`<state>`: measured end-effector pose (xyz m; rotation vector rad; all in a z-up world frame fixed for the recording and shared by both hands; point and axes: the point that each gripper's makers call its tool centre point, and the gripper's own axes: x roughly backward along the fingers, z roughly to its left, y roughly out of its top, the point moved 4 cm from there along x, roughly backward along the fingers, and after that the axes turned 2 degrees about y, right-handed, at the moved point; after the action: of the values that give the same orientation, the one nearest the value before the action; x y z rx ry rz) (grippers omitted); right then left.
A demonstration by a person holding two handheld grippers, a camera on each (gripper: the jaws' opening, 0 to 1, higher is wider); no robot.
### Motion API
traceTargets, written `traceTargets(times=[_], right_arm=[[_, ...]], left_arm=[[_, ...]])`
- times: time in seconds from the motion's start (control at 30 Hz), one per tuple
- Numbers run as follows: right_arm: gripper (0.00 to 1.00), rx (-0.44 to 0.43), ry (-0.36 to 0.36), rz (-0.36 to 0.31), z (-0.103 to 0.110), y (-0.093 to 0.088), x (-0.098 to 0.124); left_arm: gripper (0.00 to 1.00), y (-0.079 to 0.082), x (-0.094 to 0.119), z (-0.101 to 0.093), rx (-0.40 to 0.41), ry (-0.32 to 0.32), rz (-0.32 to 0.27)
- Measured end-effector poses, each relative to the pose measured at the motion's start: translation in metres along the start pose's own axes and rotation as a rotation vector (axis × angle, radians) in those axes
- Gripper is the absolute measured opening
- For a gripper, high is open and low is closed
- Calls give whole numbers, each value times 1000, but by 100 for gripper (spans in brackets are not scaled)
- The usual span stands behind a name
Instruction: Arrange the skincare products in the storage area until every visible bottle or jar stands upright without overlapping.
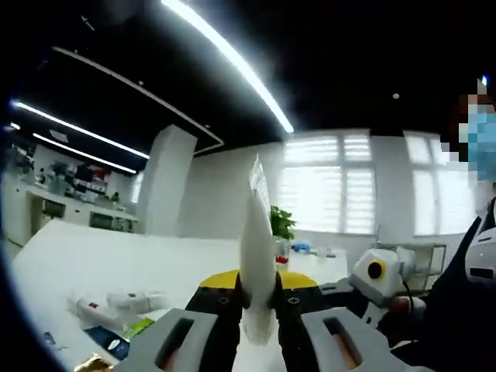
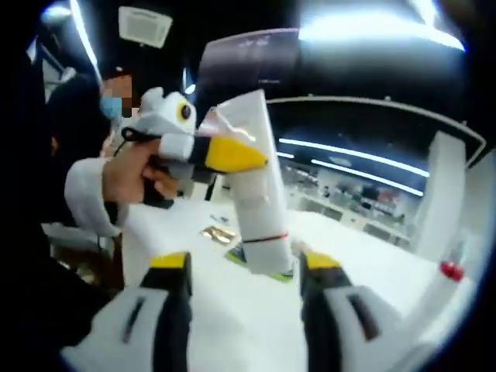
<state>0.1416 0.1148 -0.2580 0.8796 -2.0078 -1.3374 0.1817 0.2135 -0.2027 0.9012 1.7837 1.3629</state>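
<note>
My left gripper [image 1: 257, 301] is shut on a white squeeze tube [image 1: 257, 240], which stands on end between its jaws and is seen edge-on, crimped end up. In the right gripper view the same tube [image 2: 256, 178] hangs cap-down above the white table [image 2: 372, 263], pinched by the left gripper [image 2: 225, 155] held in a person's hand [image 2: 136, 178]. My right gripper [image 2: 246, 267] is open, its yellow-tipped jaws standing either side of the tube's cap without touching it. Two more white tubes [image 1: 116, 304] lie flat on the table [image 1: 116, 256].
A blue packet [image 1: 108, 341] and a green one [image 1: 139, 327] lie by the flat tubes. A gold sachet [image 2: 219, 234] sits behind the held tube. A red-capped bottle [image 2: 449, 271] stands at the right. A person in a dark top [image 1: 465, 294] is close by.
</note>
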Motion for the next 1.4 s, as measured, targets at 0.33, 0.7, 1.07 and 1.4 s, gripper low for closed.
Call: traceTargets(times=[0.33,0.7,1.07,1.4], right_arm=[[64,-113,-78,-75,-14,8,49],[95,-202,-130,-70,-22,-4,75],[100,-240,-146,-49,-17,-8,98],[100,-246,-170,-4,-22,-29,110]], left_arm=[[15,-6,-41,6,-43,-69,128],[15,-18,-80,-7,-35,-145,223],[15,-31,-108,-9,-43,-180,263],[15,-48,-132,-18,-86,-225,341]])
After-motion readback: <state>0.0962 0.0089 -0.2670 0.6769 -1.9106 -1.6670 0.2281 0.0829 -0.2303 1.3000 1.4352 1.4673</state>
